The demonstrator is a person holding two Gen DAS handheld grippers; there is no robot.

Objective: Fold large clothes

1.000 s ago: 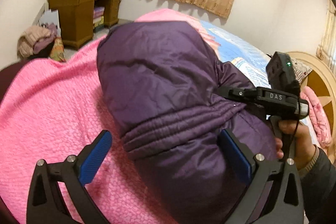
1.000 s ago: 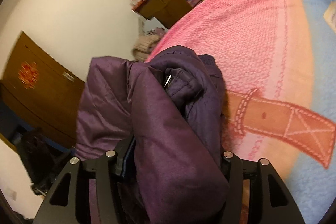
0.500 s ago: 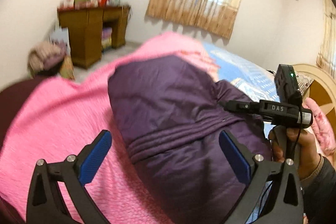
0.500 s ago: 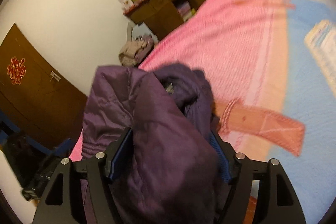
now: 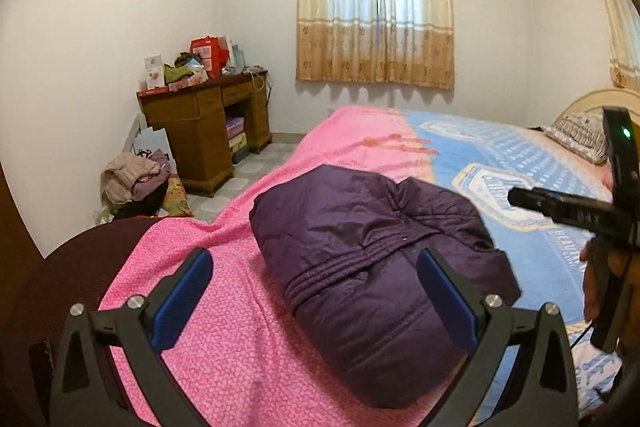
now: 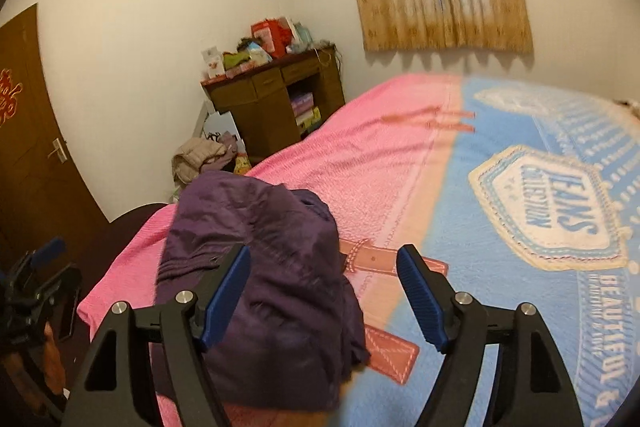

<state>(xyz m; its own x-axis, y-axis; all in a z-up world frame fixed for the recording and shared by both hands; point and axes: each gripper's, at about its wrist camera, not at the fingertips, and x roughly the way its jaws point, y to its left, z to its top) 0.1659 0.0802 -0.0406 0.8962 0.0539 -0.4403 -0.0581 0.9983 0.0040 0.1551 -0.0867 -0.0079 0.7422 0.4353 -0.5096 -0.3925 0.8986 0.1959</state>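
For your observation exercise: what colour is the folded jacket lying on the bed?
Dark purple. The jacket shows best in the left wrist view.

Both wrist views look down close over the bed (image 5: 360, 147); sharing the purple jacket (image 5: 372, 259).

left tool (image 5: 314, 297): jaws wide, empty | right tool (image 6: 324, 291): jaws wide, empty

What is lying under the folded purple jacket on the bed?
The purple jacket rests on the pink part of the bedspread. Whether anything else lies beneath it cannot be seen, because the jacket covers that spot.
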